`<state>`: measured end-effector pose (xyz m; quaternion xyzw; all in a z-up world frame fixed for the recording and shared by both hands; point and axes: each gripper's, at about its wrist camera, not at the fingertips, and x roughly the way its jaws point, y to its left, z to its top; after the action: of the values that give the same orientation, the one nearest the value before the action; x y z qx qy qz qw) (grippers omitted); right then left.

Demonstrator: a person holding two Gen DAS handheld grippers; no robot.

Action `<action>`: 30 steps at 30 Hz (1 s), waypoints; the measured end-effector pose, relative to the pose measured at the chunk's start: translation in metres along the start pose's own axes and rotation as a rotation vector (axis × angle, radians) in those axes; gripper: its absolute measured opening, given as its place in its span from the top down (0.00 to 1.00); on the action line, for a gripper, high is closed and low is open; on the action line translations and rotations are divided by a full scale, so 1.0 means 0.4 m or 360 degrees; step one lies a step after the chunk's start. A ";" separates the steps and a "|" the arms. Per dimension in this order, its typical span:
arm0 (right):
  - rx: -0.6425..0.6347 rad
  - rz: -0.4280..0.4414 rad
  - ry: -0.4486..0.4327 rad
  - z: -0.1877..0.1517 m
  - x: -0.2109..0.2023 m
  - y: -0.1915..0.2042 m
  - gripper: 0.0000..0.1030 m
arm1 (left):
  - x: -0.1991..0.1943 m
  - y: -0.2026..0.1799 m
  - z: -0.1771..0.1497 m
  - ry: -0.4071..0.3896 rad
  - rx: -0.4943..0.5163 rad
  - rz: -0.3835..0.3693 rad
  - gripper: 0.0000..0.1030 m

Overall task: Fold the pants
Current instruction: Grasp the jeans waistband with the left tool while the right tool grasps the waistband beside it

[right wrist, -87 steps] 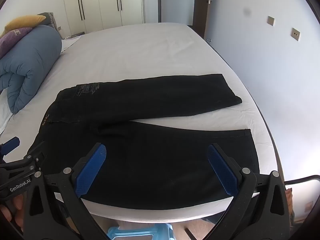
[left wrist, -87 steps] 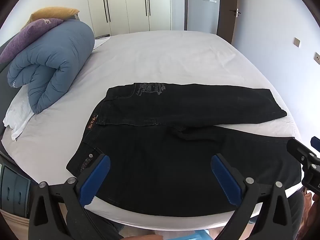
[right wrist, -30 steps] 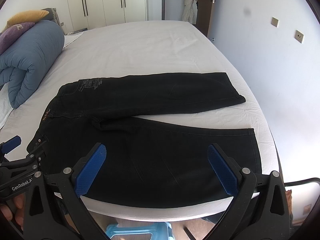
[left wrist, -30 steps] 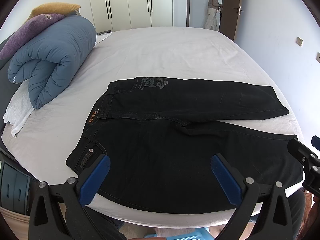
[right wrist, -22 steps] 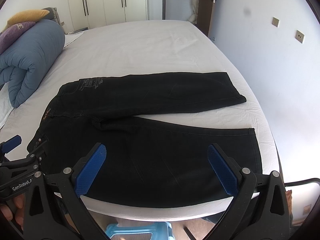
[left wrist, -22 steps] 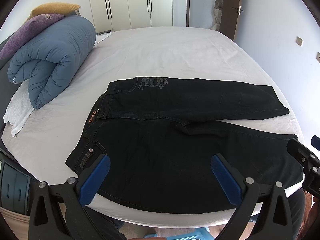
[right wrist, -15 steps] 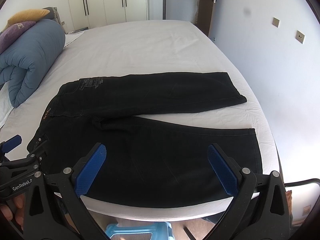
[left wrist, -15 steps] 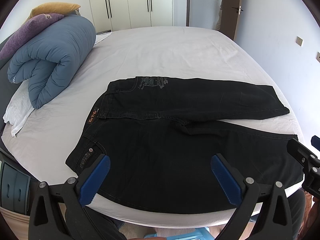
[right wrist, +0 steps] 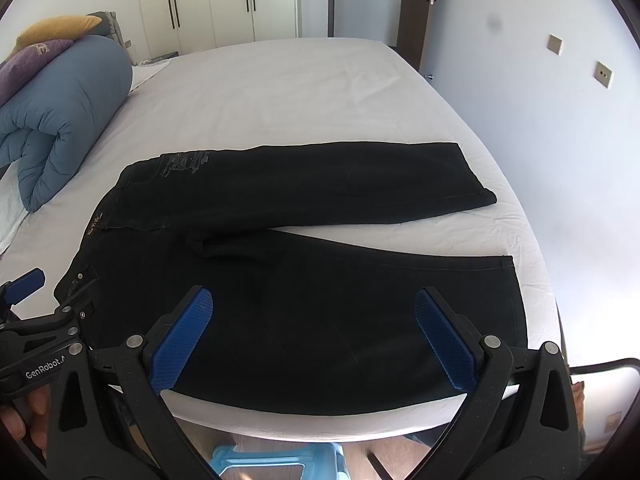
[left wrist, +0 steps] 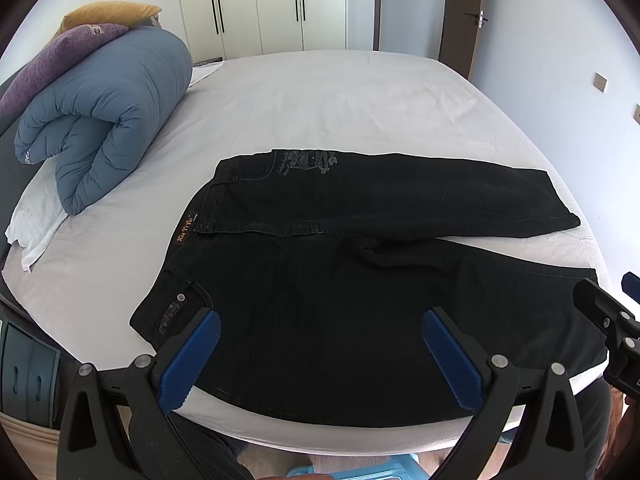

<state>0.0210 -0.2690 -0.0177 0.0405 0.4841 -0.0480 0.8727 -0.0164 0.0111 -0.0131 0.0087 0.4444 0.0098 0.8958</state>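
Black pants (left wrist: 340,280) (right wrist: 304,280) lie flat on the white bed (left wrist: 340,96) (right wrist: 280,92), waistband to the left and both legs spread to the right in a V. The near leg reaches the bed's front edge. My left gripper (left wrist: 320,330) hovers open above the near hip and thigh area, nothing between its blue pads (left wrist: 188,360). My right gripper (right wrist: 314,310) hovers open over the near leg, blue pads (right wrist: 444,340) wide apart and holding nothing. Each gripper shows at the edge of the other's view, held by a hand.
A rolled blue duvet (left wrist: 104,116) (right wrist: 56,116) with purple and yellow pillows (left wrist: 60,44) sits at the bed's far left. White wardrobes (left wrist: 260,4) and a door (left wrist: 460,12) stand behind. A wall (right wrist: 560,120) runs along the right. A light blue stool (right wrist: 276,464) stands below the front edge.
Both grippers stay open and almost still above the near leg. A person seen in the far doorway a second ago has gone from view.
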 end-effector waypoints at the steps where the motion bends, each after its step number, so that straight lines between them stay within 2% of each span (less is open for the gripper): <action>1: -0.0002 -0.0001 0.0001 -0.002 0.001 0.001 0.00 | 0.001 -0.001 0.002 0.0001 0.0000 0.0000 0.00; 10: -0.0017 -0.0001 0.0021 -0.001 0.019 0.010 0.00 | 0.010 0.002 0.001 0.0023 -0.0005 0.0002 0.00; 15: -0.0043 0.0014 0.0038 0.003 0.041 0.016 0.00 | 0.019 -0.006 0.001 -0.0017 0.0080 0.0043 0.00; 18: -0.0089 0.0099 0.0057 0.021 0.067 0.015 0.00 | 0.043 0.003 0.012 -0.0015 0.0126 0.0002 0.00; 21: -0.0137 0.0237 0.0068 0.054 0.095 0.012 0.00 | 0.094 0.038 0.043 0.0076 0.0122 -0.0150 0.00; 23: -0.0167 0.0326 0.0057 0.082 0.116 0.009 0.00 | 0.136 0.069 0.072 0.0118 0.0110 -0.0159 0.00; 25: -0.0216 0.0396 0.0036 0.120 0.145 0.011 0.00 | 0.172 0.094 0.102 0.0117 0.0112 -0.0187 0.00; 27: -0.0283 0.0463 0.0012 0.156 0.174 0.018 0.00 | 0.213 0.122 0.140 0.0105 0.0125 -0.0293 0.00; 30: -0.0430 0.0558 -0.0028 0.223 0.237 0.042 0.00 | 0.292 0.146 0.205 0.0208 0.0219 -0.0257 0.00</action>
<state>0.1479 -0.2668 -0.0505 0.0062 0.4642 0.1694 0.8694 0.1190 0.0719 -0.0550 0.0336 0.5008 -0.0922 0.8600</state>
